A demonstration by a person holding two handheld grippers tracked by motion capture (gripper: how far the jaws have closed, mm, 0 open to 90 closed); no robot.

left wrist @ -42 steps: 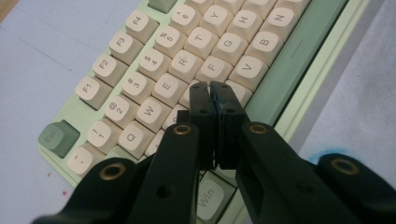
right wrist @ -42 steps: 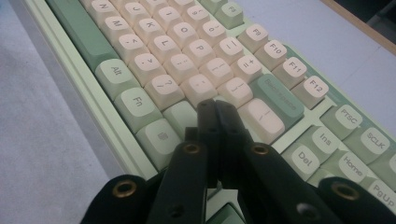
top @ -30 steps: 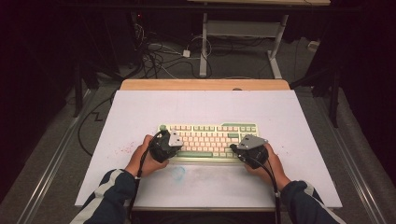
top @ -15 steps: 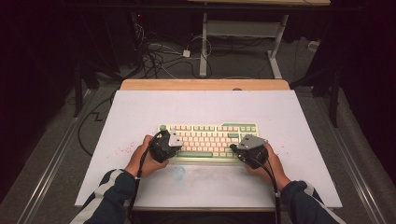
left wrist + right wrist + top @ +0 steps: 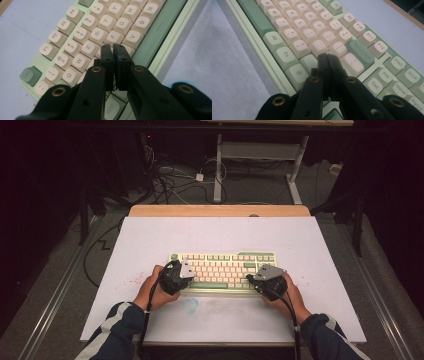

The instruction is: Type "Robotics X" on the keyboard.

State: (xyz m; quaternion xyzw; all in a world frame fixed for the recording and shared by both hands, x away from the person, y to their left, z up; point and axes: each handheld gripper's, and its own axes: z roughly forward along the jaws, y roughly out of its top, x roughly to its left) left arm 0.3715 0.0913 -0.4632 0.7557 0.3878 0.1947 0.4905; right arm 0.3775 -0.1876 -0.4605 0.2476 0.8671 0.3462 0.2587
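Observation:
A pale green keyboard with cream keys lies across the middle of the white mat. My left gripper hovers over the keyboard's left end, jaws shut with nothing between them. In the left gripper view its tips sit just above the keys near D and C. Over the keyboard's right end is my right gripper, also shut and empty. The right gripper view has its tips above the keys beside the Enter and Backspace area. A hand holds each gripper from the near side.
The mat covers a wooden table whose far edge shows. A faint blue smudge and red specks mark the mat near the front. Cables and a white desk frame stand on the dark floor beyond.

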